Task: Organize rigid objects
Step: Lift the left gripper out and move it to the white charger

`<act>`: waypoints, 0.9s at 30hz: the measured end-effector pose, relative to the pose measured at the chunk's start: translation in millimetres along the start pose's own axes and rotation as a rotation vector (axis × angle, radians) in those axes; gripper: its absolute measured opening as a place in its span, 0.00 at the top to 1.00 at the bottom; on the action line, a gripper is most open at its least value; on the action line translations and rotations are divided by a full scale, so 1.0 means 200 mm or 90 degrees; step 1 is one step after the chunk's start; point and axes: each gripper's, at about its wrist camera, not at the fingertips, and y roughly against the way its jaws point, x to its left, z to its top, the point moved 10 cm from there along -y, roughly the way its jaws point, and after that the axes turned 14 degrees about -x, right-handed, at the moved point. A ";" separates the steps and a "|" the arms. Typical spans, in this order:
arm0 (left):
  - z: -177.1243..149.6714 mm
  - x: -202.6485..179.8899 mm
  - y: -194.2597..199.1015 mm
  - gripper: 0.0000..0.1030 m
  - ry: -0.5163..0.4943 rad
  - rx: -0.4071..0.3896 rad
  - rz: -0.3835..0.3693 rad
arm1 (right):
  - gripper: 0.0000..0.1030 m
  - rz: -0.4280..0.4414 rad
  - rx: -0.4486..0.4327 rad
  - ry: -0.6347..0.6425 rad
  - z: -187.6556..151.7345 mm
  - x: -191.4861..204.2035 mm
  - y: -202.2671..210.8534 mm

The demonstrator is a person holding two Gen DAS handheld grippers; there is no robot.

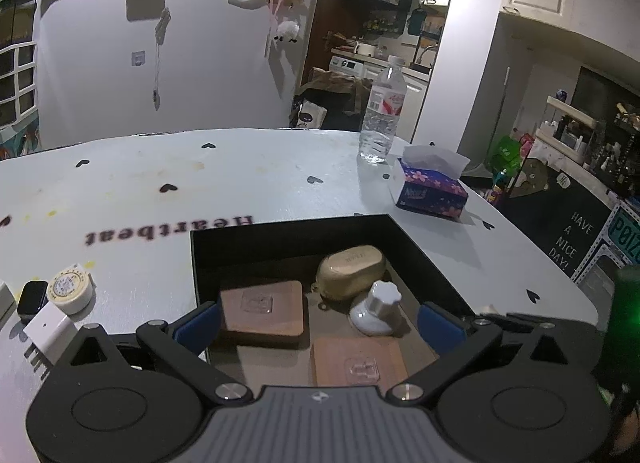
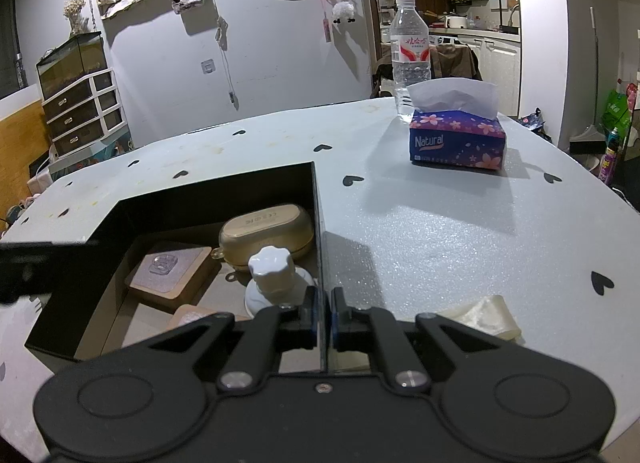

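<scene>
Black open-topped rectangular box (image 1: 288,239) sits on the pale table with black heart prints (image 1: 240,167), directly ahead of both grippers. Left gripper (image 1: 320,323): jaws fully apart above the near end of the box, blue pads (image 1: 198,325) clear of all contents, nothing held. Right gripper (image 2: 322,315): jaws together, clamped on the thin right-hand wall of the box.

Inside the box, nearest first: a brown square wooden pad with a clear plastic hook (image 1: 358,359), a second brown square pad (image 1: 262,313), a white ceramic knob-topped piece (image 1: 378,309), and a gold oval hard case (image 1: 352,269) at the far side.

Left of the box, on the table edge: a white plug adapter (image 1: 48,323), a round cream tape roll (image 1: 70,289), a small black watch-like block (image 1: 31,297).

Open table surface lies beyond the box and to its right. Farther right stand a purple floral tissue pack (image 2: 458,139) and a clear plastic water bottle (image 2: 410,59) near the far edge.
</scene>
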 end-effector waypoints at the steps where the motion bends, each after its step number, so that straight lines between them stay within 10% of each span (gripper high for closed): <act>1: -0.01 0.01 0.01 0.00 0.000 -0.002 0.000 | 0.94 0.000 0.000 0.000 0.00 0.00 0.00; 27: -0.10 0.69 0.23 0.00 0.172 -0.051 0.185 | 0.93 -0.002 -0.001 0.001 0.00 0.00 0.00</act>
